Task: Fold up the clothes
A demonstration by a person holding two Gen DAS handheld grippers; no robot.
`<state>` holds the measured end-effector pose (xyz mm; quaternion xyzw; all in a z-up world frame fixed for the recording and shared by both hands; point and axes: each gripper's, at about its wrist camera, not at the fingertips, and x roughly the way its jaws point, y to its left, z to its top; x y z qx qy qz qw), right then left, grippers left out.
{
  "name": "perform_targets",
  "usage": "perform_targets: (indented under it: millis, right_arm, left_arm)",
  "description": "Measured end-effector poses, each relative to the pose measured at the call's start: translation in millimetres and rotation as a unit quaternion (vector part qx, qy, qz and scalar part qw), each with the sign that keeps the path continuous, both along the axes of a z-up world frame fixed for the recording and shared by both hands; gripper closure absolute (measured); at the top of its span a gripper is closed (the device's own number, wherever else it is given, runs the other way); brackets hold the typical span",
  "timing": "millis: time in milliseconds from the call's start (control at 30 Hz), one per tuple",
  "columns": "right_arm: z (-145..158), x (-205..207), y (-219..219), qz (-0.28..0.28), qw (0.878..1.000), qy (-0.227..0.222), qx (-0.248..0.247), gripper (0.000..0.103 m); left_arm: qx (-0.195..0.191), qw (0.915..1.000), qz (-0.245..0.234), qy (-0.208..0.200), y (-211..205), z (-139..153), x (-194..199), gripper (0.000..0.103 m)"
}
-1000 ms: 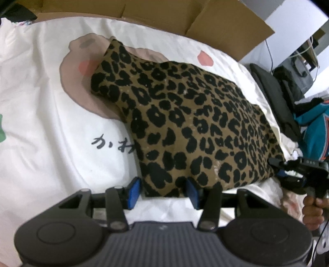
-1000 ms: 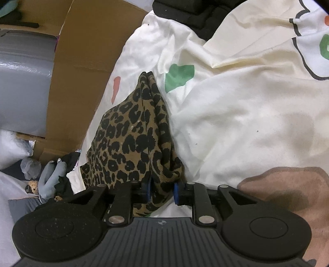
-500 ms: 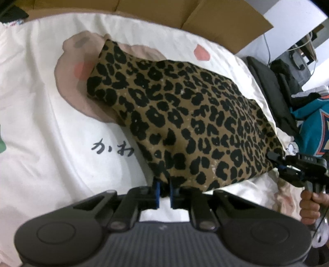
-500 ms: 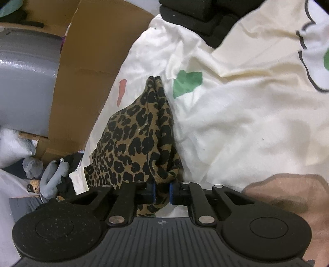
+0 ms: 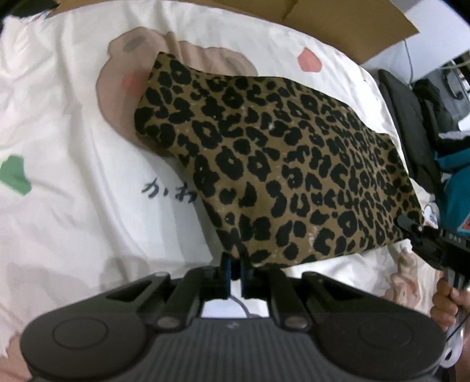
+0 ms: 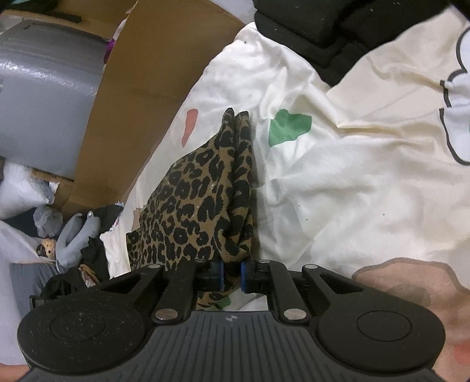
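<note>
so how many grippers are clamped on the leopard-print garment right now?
2. The left gripper pinches the leopard-print garment's near corner; the right gripper holds the other near corner, also seen at.

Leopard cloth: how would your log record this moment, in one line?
left gripper: shut on leopard cloth | right gripper: shut on leopard cloth | cloth on bedsheet

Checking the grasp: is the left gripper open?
No, the left gripper is shut on the leopard cloth's near edge.

1. A bed (image 5: 73, 223) covered in a cream cartoon-print sheet carries everything.
2. A folded leopard-print garment (image 5: 282, 182) lies on it.
3. Black clothing (image 6: 329, 26) rests at its far edge.
</note>
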<state>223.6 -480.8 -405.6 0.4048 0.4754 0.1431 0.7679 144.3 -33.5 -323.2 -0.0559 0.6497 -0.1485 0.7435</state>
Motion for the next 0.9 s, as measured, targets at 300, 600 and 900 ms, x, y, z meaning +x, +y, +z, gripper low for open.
perform_targets:
  millis: [300, 600, 900]
  right_arm:
    - [10.8, -0.8, -8.3, 0.019, 1.0, -0.01, -0.014, 0.095]
    - [26.2, 4.1, -25.8, 0.021, 0.998, -0.049, -0.023, 0.096]
    - [36.2, 15.5, -40.7, 0.016, 0.997, -0.067, -0.03, 0.096]
  left_arm:
    - [0.012, 0.9984, 0.046, 0.03, -16.4, 3.9, -20.2, 0.098]
    - [0.01, 0.9959, 0.076, 0.048, -45.7, 9.7, -35.7, 0.098]
    - [-0.007, 0.9897, 0.138, 0.037, -67.4, 11.9, -67.2, 0.098]
